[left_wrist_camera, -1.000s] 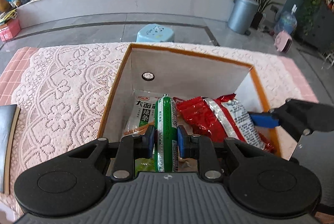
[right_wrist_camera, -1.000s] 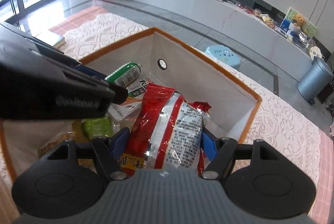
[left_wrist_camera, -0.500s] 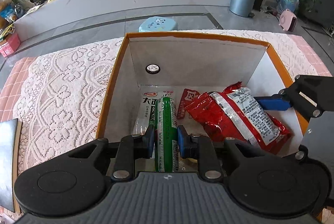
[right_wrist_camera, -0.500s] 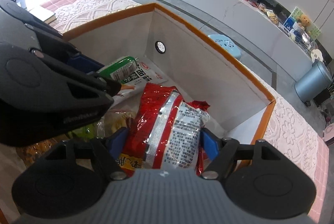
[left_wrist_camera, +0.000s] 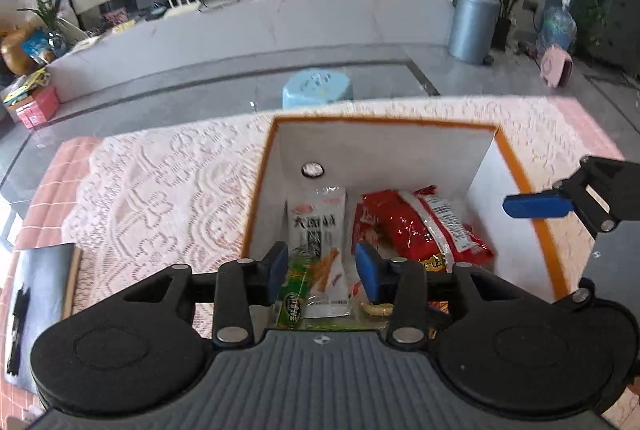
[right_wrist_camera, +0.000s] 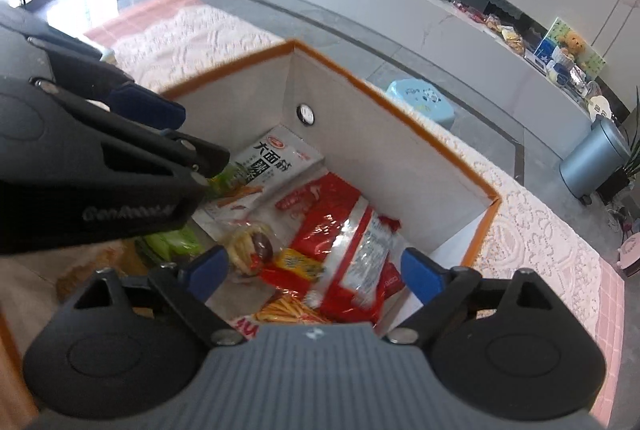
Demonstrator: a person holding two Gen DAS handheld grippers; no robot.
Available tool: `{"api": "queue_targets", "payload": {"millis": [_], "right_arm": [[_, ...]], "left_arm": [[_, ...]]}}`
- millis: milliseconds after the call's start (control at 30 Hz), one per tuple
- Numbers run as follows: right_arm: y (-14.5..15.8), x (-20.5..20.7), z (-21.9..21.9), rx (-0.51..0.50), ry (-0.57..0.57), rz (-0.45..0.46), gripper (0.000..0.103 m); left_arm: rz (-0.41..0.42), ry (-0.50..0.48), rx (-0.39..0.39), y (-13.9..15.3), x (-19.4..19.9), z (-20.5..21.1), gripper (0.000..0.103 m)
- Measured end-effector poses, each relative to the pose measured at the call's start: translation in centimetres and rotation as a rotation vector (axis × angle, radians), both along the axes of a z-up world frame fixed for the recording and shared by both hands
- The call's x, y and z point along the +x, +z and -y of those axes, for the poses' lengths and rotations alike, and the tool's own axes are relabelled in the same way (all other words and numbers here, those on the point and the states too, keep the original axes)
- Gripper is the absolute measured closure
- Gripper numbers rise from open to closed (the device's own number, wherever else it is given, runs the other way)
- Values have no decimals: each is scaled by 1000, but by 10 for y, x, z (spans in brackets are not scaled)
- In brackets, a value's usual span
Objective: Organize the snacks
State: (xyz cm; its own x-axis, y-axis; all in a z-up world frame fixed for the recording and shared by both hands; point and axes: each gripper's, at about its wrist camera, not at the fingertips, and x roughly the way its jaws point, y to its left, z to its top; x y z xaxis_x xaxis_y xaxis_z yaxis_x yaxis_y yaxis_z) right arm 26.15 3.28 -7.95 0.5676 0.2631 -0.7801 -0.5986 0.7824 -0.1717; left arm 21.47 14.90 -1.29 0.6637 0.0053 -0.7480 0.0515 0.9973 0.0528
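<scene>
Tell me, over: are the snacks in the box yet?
Left gripper fingers just opened, green sausage dropped in box. Right gripper fingers just opened too, red packet lying loose inside. Nothing in the way.

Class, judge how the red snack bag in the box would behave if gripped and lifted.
The red bag looks crinkly and puffy, so probably light and floppy. Its glossy film may slip between pads. Contents could crush if squeezed hard.
</scene>
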Motion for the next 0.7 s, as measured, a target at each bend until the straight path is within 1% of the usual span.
{"api": "queue_targets", "payload": {"millis": [167, 267, 367, 467, 567, 633, 700], "right_arm": [[34, -24, 21, 96, -37, 51, 11], [56, -43, 43, 176, -87, 87, 9], [74, -68, 67, 247, -155, 122, 8], [86, -99, 90, 310, -219, 174, 7], [92, -134, 102, 320, -250, 239, 7], [95, -155, 109, 316, -256, 272, 7], [95, -176, 117, 329, -275, 288, 7]], "left_arm": [[113, 20, -7, 28, -32, 4, 43], [183, 19, 4, 46, -55, 13, 37], [242, 22, 24, 60, -84, 23, 28], [272, 32, 55, 68, -106, 34, 24], [294, 57, 81, 71, -129, 44, 19], [296, 73, 78, 71, -142, 49, 18], [294, 81, 59, 69, -155, 52, 18]]}}
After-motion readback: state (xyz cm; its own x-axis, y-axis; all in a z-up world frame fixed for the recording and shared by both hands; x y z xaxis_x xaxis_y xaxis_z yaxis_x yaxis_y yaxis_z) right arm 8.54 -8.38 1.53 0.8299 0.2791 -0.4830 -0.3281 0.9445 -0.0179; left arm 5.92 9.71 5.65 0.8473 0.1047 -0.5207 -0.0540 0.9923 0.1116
